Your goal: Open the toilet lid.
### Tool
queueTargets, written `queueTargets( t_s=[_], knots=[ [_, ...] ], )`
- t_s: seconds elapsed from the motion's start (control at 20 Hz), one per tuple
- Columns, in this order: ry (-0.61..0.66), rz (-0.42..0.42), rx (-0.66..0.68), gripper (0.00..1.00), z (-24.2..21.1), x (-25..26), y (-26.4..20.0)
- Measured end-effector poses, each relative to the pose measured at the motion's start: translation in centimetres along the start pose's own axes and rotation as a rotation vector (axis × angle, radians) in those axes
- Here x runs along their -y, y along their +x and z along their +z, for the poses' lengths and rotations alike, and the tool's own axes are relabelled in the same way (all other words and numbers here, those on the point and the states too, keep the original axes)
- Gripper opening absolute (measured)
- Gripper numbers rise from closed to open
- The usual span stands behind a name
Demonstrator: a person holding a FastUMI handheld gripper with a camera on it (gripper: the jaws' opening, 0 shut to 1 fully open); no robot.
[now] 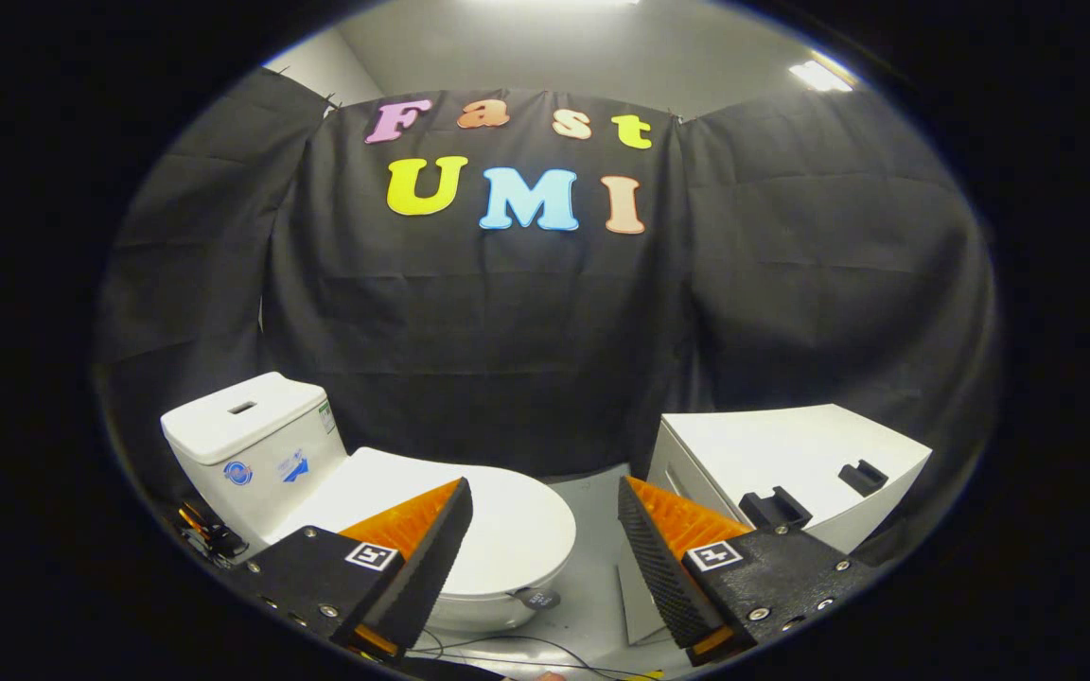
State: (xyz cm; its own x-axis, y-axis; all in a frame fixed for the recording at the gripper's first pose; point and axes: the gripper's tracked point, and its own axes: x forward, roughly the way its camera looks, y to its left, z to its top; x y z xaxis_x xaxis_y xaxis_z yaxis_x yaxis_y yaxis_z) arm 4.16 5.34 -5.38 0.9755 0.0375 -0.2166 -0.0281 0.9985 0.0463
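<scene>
A white toilet stands low and to the left, with its tank (252,445) at the back against the black cloth. Its lid (507,530) lies flat and closed over the bowl. My gripper (545,497) is open, held above and in front of the toilet, with nothing between its fingers. The left finger (431,544) overlaps the near left part of the lid in the view. The right finger (659,549) hangs over the grey floor to the right of the bowl. I cannot tell how far the fingers are from the lid.
A white cabinet (791,454) with two small black brackets on top stands to the right of the toilet. A strip of grey floor (592,558) runs between them. Thin cables lie on the floor near the bowl's front, and more wiring sits left of the tank.
</scene>
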Motion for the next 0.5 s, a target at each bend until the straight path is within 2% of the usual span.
queueTargets(
  t_s=[0.2, 0.5],
  knots=[
    [0.078, 0.006, -0.054, 0.95, -1.4, -0.7, 1.3],
    [0.358, 0.001, -0.126, 0.95, -4.4, -1.1, 2.7]
  ],
)
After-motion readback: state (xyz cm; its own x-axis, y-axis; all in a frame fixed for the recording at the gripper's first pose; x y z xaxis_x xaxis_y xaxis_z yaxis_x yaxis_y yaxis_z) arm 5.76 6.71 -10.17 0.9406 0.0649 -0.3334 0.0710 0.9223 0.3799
